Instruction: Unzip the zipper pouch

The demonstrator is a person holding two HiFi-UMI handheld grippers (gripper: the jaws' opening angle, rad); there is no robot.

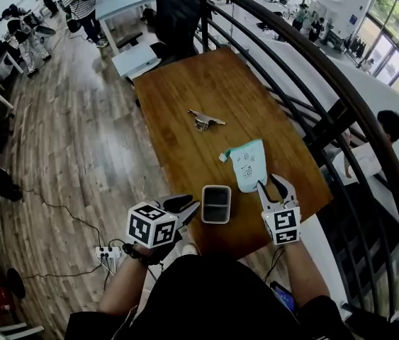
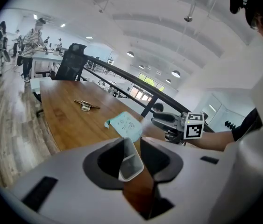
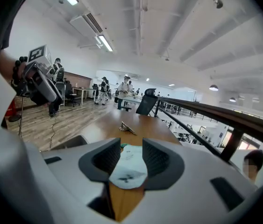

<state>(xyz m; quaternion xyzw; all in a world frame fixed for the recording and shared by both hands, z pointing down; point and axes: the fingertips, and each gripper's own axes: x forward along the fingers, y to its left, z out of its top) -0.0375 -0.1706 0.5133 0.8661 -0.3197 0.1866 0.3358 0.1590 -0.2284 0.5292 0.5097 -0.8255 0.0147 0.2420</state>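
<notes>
1. The pale mint flat fabric zipper pouch with doodles (image 1: 247, 164) is lying on the long brown wooden table (image 1: 185, 83), near the small grey rounded-rectangle plastic tray (image 1: 216, 204).
2. The right gripper (image 1: 271, 183) is straddling the pouch's near end with its claw spread, the pads not pressing the cloth.
3. The left gripper (image 1: 190, 204) is sitting just beside the tray. Its claw is partly spread and, as far as I can judge, pinching nothing.
4. Risk: nothing is anchoring the pouch. A tug on the small teal tab (image 1: 223, 156) at its far corner would likely be dragging the whole pouch across the wood.
5. Risk: closing jaws may be skimming over the thin cloth or bunching it.
6. Containers: the tray is looking empty, and the pouch is showing nothing of its contents.
</notes>
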